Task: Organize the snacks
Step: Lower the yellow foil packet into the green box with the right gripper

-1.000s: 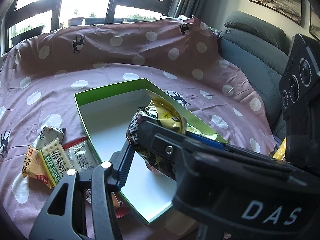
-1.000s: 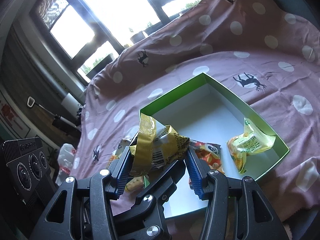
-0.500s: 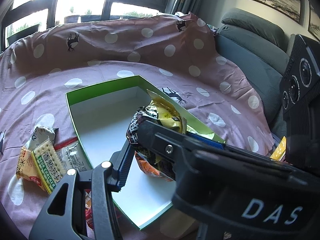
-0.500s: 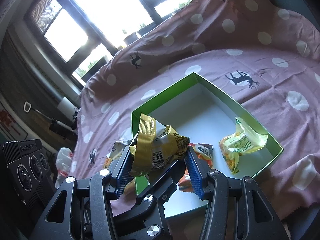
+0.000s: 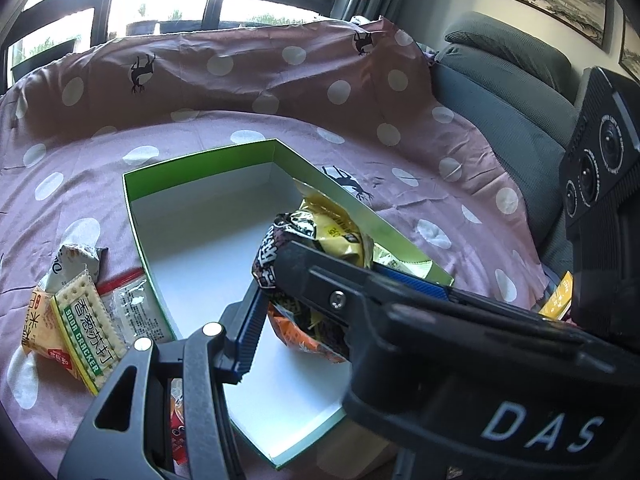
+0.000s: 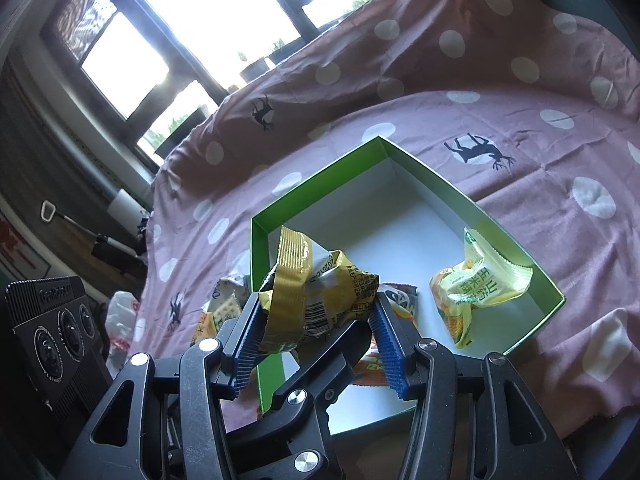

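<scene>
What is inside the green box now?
Inside the green box lie a pale yellow packet and an orange packet, half covered by the right gripper and its gold packet.

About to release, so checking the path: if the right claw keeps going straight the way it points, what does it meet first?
Likely the white floor of the green box. The right claw, shut on the gold snack packet, points down into it; the orange packet lies just beyond its tips, though depth is unclear.
</scene>
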